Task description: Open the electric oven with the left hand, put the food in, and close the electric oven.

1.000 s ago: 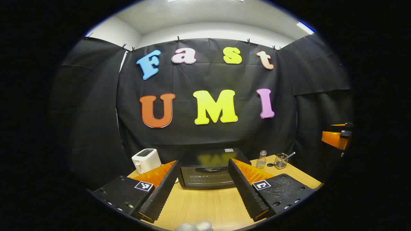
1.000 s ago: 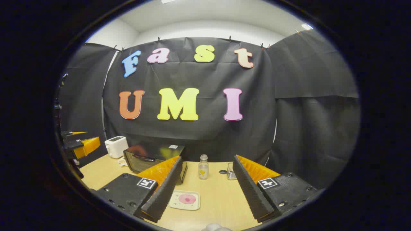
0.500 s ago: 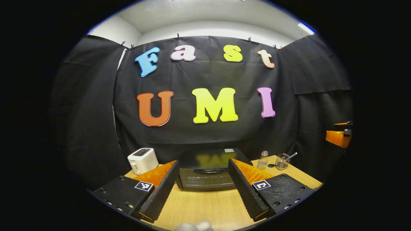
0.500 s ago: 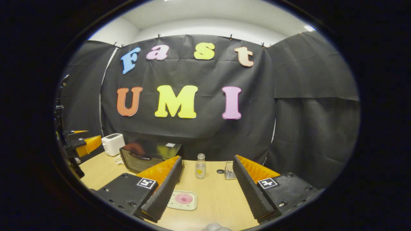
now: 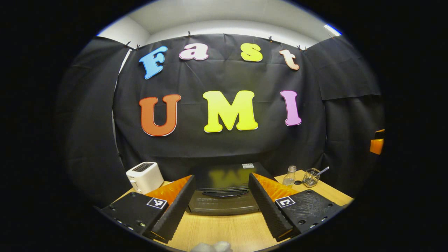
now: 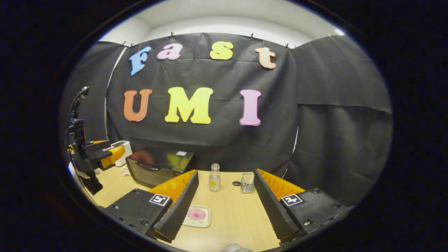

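Oven (image 5: 224, 196) sits closed, straight ahead between the left gripper (image 5: 218, 206) fingers, which are spread apart. Right gripper (image 6: 225, 206) gapes too, empty.

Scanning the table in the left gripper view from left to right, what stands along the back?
Toaster → oven, door shut, framed by the open left gripper → bottle → wire basket.

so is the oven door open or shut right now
Shut: the oven door sits flush against its front, handle up, in both views; the left gripper hasn't touched it.
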{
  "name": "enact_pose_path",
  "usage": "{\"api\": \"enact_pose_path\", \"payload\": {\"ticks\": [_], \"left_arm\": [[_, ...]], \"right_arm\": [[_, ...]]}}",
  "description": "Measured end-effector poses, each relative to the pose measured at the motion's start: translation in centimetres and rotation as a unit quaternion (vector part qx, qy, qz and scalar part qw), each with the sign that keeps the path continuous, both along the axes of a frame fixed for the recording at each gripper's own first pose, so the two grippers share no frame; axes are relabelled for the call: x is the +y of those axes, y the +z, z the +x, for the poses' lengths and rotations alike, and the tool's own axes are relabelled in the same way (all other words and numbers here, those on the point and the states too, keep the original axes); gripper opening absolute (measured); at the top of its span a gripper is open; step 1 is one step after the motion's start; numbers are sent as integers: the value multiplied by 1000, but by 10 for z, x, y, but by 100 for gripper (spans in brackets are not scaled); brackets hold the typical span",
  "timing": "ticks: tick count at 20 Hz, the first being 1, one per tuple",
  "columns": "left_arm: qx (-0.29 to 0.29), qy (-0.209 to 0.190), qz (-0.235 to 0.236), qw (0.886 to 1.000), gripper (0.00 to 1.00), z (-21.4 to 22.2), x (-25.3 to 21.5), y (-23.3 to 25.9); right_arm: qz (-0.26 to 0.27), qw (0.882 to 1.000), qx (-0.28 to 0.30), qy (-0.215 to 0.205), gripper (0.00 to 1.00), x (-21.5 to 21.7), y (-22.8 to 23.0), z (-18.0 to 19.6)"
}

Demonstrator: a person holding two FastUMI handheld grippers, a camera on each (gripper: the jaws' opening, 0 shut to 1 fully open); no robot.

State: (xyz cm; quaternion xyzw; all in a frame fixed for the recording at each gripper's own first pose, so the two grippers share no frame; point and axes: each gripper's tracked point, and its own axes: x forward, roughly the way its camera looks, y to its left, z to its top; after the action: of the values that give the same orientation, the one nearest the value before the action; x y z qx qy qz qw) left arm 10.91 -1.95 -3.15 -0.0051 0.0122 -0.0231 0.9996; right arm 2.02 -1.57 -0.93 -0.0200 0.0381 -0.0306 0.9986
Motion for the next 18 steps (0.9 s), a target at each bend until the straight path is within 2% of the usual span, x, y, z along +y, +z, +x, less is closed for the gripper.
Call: {"api": "enact_pose_path", "payload": {"ticks": [10, 13, 16, 18], "left_arm": [[57, -8, -1, 998, 97, 97, -12, -65], [71, -3, 6, 997, 96, 114, -8, -82], [114, -13, 4, 993, 97, 120, -14, -111], [108, -15, 9, 994, 98, 121, -16, -109]], "right_arm": [[1, 997, 39, -70, 100, -30, -22, -29], [8, 996, 46, -77, 100, -29, -30, -35], [14, 995, 49, -80, 100, -26, -32, -40], [14, 996, 48, -81, 100, -24, -32, -41]]}}
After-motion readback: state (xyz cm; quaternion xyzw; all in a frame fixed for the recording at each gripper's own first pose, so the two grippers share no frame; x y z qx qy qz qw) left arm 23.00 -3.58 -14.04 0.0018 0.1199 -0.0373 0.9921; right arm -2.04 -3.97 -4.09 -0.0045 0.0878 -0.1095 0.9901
